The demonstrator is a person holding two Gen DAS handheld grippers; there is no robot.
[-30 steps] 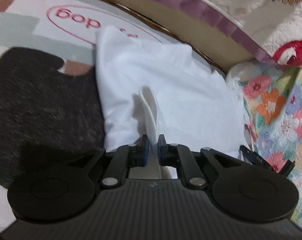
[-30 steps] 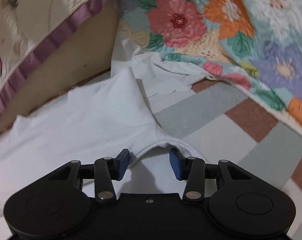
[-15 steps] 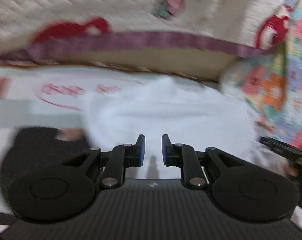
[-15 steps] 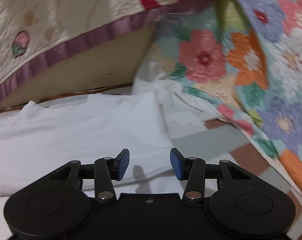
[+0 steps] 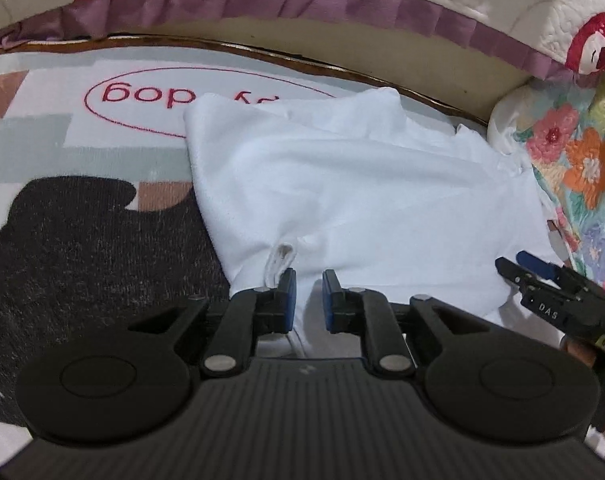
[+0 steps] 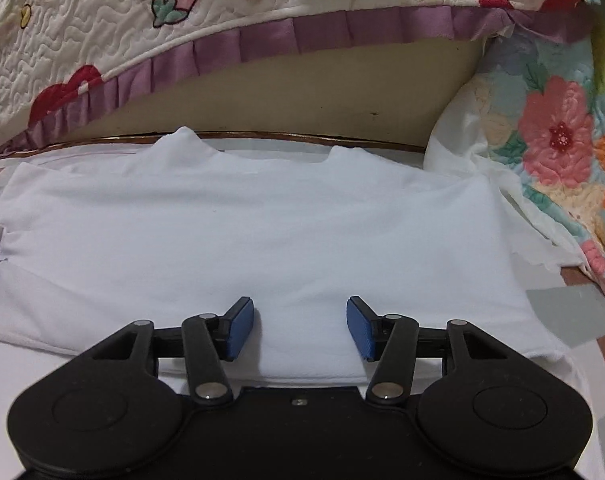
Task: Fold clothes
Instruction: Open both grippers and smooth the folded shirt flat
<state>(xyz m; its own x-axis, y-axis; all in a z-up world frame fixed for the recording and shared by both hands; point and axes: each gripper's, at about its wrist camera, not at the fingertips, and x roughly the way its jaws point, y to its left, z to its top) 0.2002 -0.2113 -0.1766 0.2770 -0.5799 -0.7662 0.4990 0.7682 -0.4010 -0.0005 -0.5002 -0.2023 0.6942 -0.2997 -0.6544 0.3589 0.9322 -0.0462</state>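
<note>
A white garment lies folded flat on a patterned mat beside a bed. My left gripper hovers at its near edge with a narrow gap between the jaws; nothing is pinched, and a small raised tuck of cloth stands just left of the fingertips. In the right wrist view the garment spreads wide. My right gripper is over its near edge, jaws opening, with cloth lying under them but not gripped. The right gripper also shows at the garment's right corner in the left wrist view.
A cream quilt with a purple frill overhangs the bed base behind the garment. A floral quilt drapes down at the right, touching the garment's right side. A black patch of the mat lies left of the garment.
The left gripper let go of the fold of cloth it pinched, which dropped flat. The right gripper swung across the garment's near edge, levelled out, and its jaws widened.
</note>
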